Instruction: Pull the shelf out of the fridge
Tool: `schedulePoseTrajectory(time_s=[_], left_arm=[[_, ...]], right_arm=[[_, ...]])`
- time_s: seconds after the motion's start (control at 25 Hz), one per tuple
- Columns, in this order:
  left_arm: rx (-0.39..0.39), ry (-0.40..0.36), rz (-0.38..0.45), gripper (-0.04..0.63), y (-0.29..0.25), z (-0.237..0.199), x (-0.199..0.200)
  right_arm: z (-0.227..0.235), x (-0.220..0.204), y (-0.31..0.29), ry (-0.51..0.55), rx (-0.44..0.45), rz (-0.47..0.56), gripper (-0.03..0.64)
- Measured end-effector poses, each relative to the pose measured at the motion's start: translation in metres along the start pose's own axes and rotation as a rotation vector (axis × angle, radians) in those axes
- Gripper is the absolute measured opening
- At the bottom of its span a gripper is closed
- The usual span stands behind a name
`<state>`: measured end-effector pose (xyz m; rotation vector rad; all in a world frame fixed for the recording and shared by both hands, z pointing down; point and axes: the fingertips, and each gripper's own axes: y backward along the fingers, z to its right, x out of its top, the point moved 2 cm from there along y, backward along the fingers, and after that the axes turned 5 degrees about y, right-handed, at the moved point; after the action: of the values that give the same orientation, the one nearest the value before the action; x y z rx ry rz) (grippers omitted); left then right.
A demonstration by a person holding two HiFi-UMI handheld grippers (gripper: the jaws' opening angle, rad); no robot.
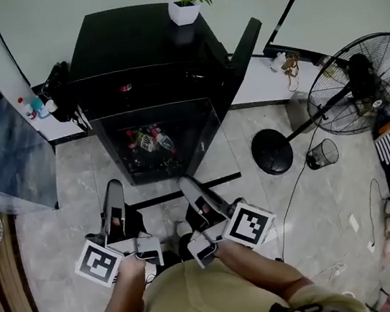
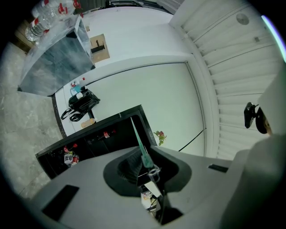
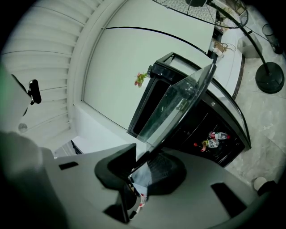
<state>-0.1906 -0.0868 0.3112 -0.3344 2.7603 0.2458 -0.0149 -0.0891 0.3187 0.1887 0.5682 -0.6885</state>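
Head view: glass shelf (image 1: 185, 188) looks already out in front of the black mini fridge (image 1: 136, 51), with the left gripper (image 1: 111, 194) and right gripper (image 1: 189, 186) on its near edge. Left gripper view: jaws pinch the thin green edge. Right gripper view: same pinch on the pane. I'd keep both hands level so it doesn't twist.

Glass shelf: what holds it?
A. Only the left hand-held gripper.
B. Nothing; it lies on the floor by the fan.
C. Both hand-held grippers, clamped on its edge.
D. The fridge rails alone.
C: the glass shelf runs between the jaws of the right hand-held gripper, and its thin edge is pinched in the left hand-held gripper.
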Motion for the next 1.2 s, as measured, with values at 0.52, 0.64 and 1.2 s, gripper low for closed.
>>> schedulePoseTrajectory(time_s=[0.52, 0.64, 1.2], left_arm=[[-0.038, -0.026, 0.02, 0.058, 0.016, -0.016, 0.002], [-0.014, -0.025, 0.021, 0.058, 0.02, -0.025, 0.004], [0.019, -0.002, 0.046, 0.058, 0.006, 0.0, 0.013]], right_arm=[[-0.007, 0.001, 0.003, 0.017, 0.023, -0.014, 0.089], [-0.011, 0.002, 0.0, 0.026, 0.031, -0.015, 0.089], [-0.009, -0.004, -0.012, 0.014, 0.025, -0.031, 0.089]])
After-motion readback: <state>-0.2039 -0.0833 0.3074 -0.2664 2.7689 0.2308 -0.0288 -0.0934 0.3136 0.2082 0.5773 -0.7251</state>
